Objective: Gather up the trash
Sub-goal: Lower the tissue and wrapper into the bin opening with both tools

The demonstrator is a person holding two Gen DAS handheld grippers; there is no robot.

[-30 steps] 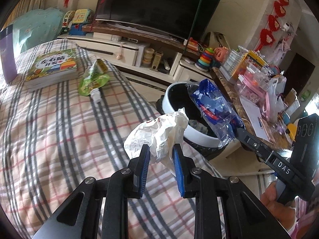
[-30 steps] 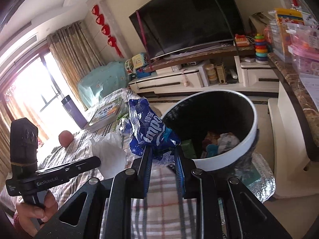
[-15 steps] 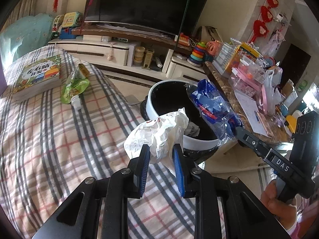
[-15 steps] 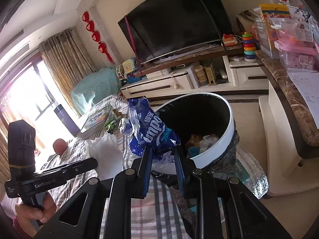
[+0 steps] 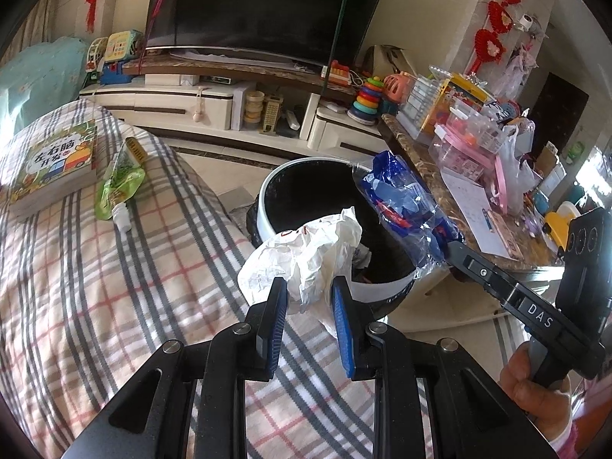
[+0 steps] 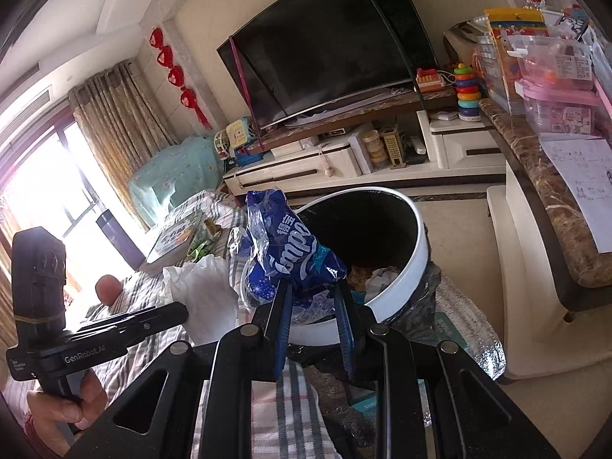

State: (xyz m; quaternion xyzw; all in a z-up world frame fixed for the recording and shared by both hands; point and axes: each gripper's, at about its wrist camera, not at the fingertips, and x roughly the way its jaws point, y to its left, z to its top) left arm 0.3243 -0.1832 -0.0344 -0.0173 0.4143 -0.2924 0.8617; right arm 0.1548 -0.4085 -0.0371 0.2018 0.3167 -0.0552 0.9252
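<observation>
My left gripper (image 5: 306, 287) is shut on a crumpled white paper bag (image 5: 306, 252), held at the near rim of the white trash bin (image 5: 267, 206). My right gripper (image 6: 311, 287) is shut on a blue plastic wrapper (image 6: 287, 252), held over the bin's (image 6: 413, 252) near edge. The bin has a black liner and some trash inside. In the left wrist view the wrapper (image 5: 401, 202) hangs above the bin's right side. In the right wrist view the white bag (image 6: 202, 287) shows to the left. A green pouch (image 5: 118, 179) lies on the plaid bed.
A picture book (image 5: 49, 160) lies on the plaid bedspread (image 5: 95, 287) at left. A marble-topped counter (image 5: 428, 176) crowded with boxes and bags stands right of the bin. A TV stand (image 5: 214, 103) with toys lies beyond the floor gap.
Both grippers have moved closer to the bin with their trash; the bin now sits larger and nearer under the wrapper and the white bag.
</observation>
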